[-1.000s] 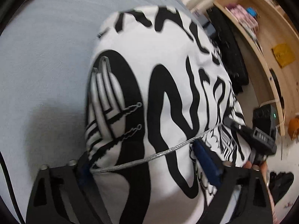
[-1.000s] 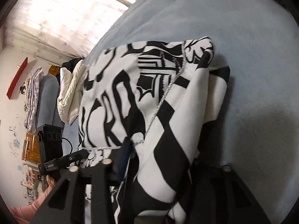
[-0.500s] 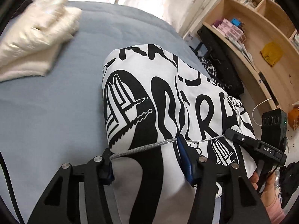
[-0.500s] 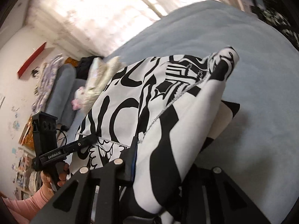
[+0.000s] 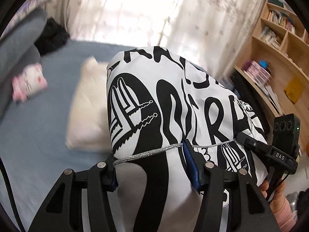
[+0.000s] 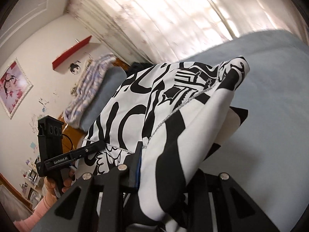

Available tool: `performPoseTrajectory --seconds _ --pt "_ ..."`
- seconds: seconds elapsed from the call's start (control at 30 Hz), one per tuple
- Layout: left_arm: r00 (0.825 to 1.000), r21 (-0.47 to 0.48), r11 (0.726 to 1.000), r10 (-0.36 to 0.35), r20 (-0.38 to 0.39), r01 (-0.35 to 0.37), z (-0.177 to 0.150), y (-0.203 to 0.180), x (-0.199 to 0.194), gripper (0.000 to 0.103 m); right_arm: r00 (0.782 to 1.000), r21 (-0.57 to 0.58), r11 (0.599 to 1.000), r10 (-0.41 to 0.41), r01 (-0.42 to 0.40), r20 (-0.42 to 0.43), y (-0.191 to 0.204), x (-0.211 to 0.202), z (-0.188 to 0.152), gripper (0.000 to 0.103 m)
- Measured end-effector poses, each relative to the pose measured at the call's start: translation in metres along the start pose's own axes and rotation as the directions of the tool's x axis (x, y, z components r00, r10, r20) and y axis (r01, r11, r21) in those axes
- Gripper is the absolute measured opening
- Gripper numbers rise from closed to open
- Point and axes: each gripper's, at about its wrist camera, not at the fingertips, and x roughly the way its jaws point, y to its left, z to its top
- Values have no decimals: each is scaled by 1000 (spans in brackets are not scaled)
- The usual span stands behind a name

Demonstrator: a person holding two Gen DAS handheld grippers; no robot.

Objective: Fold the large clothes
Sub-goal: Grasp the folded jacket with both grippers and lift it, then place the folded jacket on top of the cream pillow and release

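- The black left claw [image 5: 152, 167] is seen nearest in the left wrist view, its blue-padded fingers [image 5: 190, 166] pinching a thick fold of the white garment with bold black lettering and a silver cord trim [image 5: 173, 104].
- The garment is held up above the blue bed [image 5: 38, 135], its far part hanging forward over the claw; whether its lower part touches the bed cannot be told.
- To the right in that view, the black right claw [image 5: 240, 136] is pressed onto the garment's edge by the silver cord, and it is carried by a hand [image 5: 274, 190] in a pink sleeve.
- In the right wrist view, the right claw [image 6: 168, 166] is closed on a hanging fold of the same garment [image 6: 135, 104]; cloth fills the gap between its fingers.
- The left claw [image 6: 102, 145] is seen there on the left, gripping the garment's corded edge.
- Beyond the garment, a cream folded cloth [image 5: 87, 112] lies on the bed.
- Farther left, a pink and white plush toy [image 5: 29, 84] rests beside a grey cushion [image 5: 17, 46].
- A light wooden bookshelf [image 5: 278, 44] stands at the right.
- Pale flowered curtains [image 5: 144, 13], lit from behind, hang at the far side.
- A framed picture [image 6: 13, 86] and a red wall shelf [image 6: 71, 49] are seen on the far wall in the right wrist view.
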Motion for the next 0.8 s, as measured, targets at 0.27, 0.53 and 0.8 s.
performPoseTrajectory --seconds 0.27,0.53,0.8 --pt "999 33 998 53 6 -53 134 84 57 53 996 58 997 51 -55 76 6 128 99 23" --pt "985 18 991 130 -109 -129 157 146 189 55 999 215 976 26 -34 36 -70 247 94 24" --pt "957 -97 953 279 -78 -286 130 198 239 78 1000 320 947 27 -26 0 -126 287 59 39"
